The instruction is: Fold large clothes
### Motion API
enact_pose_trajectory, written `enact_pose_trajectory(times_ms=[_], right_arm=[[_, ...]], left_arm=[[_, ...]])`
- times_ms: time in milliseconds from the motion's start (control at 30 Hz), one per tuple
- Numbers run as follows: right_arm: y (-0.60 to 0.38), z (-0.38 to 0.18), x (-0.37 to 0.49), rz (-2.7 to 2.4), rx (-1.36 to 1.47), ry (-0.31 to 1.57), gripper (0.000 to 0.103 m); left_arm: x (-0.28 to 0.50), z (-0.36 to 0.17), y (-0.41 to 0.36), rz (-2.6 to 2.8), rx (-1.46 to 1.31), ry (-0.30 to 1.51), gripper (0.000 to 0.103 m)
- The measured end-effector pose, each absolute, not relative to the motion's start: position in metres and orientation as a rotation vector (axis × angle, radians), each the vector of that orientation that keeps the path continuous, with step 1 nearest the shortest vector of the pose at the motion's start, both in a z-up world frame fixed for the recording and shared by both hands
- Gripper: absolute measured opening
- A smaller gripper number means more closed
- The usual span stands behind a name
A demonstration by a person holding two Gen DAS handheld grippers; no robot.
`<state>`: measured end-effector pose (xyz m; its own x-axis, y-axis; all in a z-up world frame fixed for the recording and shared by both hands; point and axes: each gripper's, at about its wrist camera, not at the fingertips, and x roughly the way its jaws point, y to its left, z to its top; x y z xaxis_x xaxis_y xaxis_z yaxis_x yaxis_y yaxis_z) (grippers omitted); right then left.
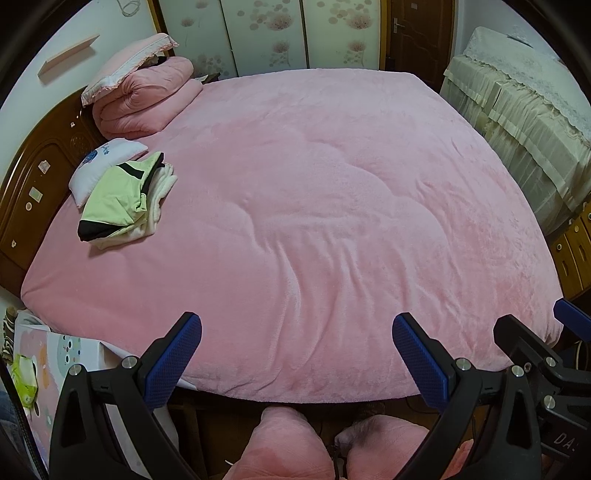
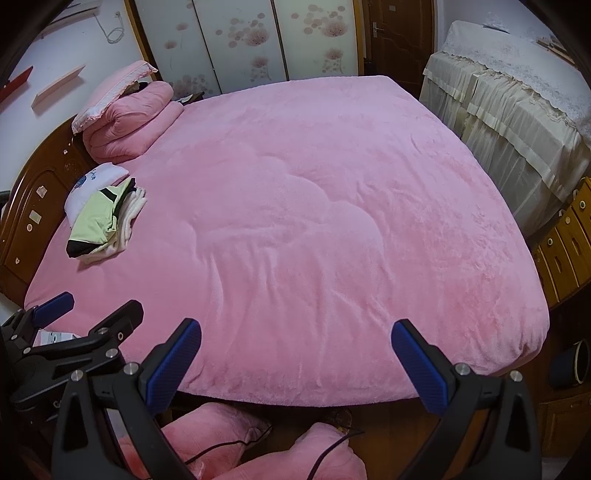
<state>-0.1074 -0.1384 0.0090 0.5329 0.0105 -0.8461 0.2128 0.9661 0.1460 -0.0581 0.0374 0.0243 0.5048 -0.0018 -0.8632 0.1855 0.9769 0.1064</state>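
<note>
Currently idle between garments: left gripper and right gripper both hang over the bed's near edge, jaws spread wide, holding nothing. Folded clothes stack sits far left by the white pillow. No unfolded garment visible on the pink blanket; next move likely needs fetching 1.

Bed ahead, headboard at its left. Folded clothes on the bed's left side, against a small pillow by the headboard. Rolled quilt behind them at the far left corner, pillow on top. Draped furniture right of the bed; wardrobe behind.
</note>
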Motion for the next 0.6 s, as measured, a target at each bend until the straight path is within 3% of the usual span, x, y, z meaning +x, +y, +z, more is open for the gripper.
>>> enact_pose_trajectory(times_ms=[600], right_arm=[[-0.174, 0.001, -0.094, -0.121, 0.365, 1.021, 0.103]], left_arm=[[-0.044, 0.034, 0.021, -0.078, 0.282, 1.01, 0.102]])
